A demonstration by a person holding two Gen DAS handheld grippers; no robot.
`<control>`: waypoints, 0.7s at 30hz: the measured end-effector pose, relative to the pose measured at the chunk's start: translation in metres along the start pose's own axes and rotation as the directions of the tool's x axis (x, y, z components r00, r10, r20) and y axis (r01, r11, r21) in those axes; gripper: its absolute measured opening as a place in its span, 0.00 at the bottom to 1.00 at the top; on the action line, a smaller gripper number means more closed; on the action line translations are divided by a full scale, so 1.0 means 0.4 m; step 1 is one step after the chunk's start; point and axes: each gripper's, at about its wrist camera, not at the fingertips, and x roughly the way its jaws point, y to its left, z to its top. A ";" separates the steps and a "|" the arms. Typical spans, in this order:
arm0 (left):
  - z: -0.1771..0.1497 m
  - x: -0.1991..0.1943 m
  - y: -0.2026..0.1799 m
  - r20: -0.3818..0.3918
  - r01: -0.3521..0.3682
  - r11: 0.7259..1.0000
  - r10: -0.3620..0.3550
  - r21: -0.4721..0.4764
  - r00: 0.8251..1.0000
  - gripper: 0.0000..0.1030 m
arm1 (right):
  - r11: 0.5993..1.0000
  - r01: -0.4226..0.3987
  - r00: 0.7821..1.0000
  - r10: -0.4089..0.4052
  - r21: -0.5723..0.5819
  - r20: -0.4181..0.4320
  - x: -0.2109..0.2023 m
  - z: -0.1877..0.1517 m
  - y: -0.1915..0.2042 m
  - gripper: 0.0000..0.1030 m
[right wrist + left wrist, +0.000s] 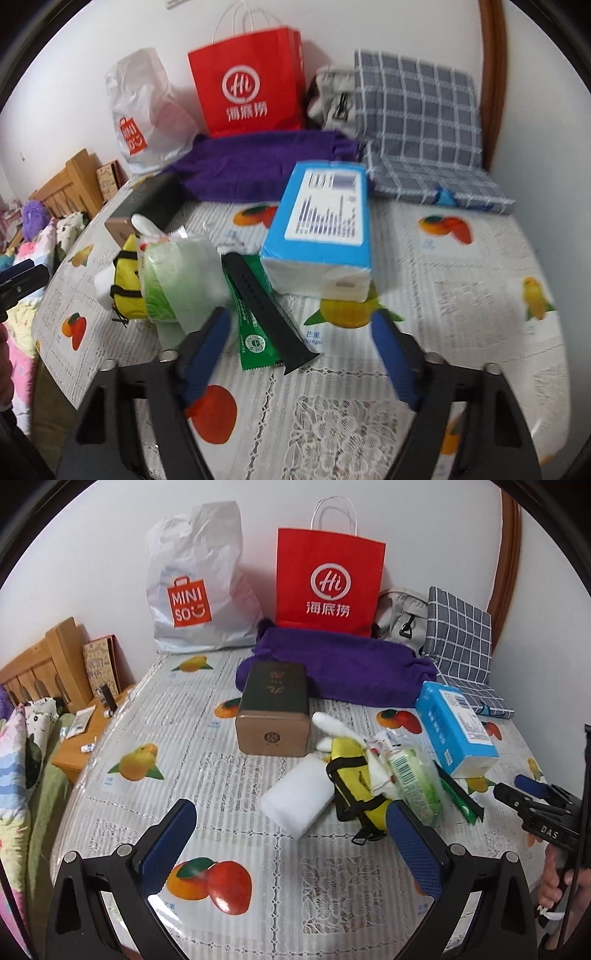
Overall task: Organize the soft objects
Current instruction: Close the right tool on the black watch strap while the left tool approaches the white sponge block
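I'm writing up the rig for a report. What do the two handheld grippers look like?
Both match: the left gripper and right gripper have black angular frames with silver bolts at the pivots and fingers faced with textured blue pads. Seen from the side, the right gripper's black body carries white "DAS" lettering. No sleeve is visible.

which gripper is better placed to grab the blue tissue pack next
Right. The right gripper is open with the blue tissue pack just ahead of its jaws. The left gripper faces the white foam block and yellow pouch instead.
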 end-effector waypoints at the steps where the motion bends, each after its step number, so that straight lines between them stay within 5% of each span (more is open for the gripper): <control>1: -0.002 0.013 0.002 -0.010 -0.008 1.000 0.008 0.004 1.000 1.00 | 1.000 -0.011 1.000 0.011 -0.003 -0.009 0.016 -0.001 -0.002 0.67; 9: -0.009 0.102 0.021 -0.110 -0.019 1.000 0.018 -0.007 0.994 1.00 | 0.994 -0.100 0.993 0.097 -0.043 -0.072 0.120 0.009 0.027 0.47; 21: 0.000 0.147 0.032 -0.109 -0.046 0.999 0.048 0.022 0.993 0.99 | 0.979 -0.181 0.978 0.169 -0.096 -0.119 0.157 0.011 0.051 0.19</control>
